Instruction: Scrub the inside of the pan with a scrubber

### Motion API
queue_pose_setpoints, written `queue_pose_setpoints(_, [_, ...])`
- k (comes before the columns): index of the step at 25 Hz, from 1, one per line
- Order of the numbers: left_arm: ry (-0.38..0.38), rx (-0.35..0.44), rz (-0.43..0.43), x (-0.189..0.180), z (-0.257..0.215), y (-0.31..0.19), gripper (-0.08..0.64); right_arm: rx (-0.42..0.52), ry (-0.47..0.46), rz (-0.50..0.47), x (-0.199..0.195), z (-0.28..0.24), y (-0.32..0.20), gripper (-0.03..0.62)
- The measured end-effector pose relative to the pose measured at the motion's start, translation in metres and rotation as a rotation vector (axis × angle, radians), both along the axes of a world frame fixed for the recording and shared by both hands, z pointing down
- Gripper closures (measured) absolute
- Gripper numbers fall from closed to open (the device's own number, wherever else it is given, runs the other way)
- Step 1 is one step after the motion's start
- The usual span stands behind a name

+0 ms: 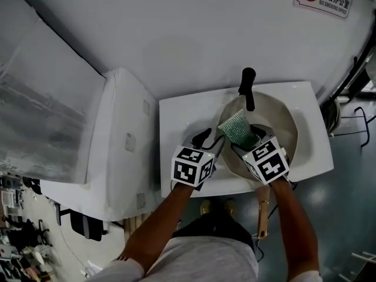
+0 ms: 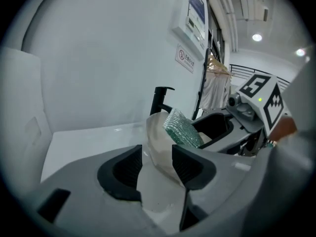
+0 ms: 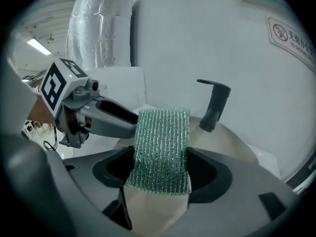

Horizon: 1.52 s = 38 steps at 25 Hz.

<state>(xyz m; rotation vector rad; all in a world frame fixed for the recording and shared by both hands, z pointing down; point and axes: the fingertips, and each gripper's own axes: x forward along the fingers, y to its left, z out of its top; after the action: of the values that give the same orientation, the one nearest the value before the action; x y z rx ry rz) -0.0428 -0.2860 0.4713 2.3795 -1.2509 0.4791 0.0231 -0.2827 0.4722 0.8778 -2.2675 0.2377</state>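
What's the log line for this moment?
left gripper: open, pan rim between jaws | right gripper: shut on scrubber, over pan | pan: in sink

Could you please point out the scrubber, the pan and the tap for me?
scrubber (image 3: 160, 149), right gripper view, middle of its green mesh face.
pan (image 1: 281, 119), head view, bare inner wall on the right.
tap (image 1: 248, 88), head view, middle of its black body.
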Motion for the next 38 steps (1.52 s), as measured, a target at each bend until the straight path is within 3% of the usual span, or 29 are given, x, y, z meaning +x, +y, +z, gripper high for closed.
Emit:
queue_pose_setpoints(13, [-0.043, -0.091, 0.001, 0.007, 0.027, -0.006, 0.400, -0.092, 0.058, 0.001, -0.001, 0.046, -0.031, 0.253])
queue_pose_setpoints(20, [-0.050, -0.102, -0.022, 0.006, 0.029, -0.007, 0.436, -0.090, 0.112, 0.048, 0.016, 0.057, -0.045, 0.253])
queue_pose_setpoints(28, [-0.046, -0.102, -0.021, 0.005, 0.030, -0.007, 0.437, -0.081, 0.235, 0.151, 0.067, 0.061, -0.065, 0.253])
queue_pose_setpoints(34, [-0.031, -0.106, -0.020, 0.005, 0.031, -0.007, 0.439, -0.068, 0.285, 0.166, 0.087, 0.054, -0.063, 0.253])
queue_pose_setpoints(38, [-0.011, -0.107, -0.021, 0.004, 0.031, -0.008, 0.439, -0.066, 0.260, 0.128, 0.074, 0.040, -0.045, 0.253])
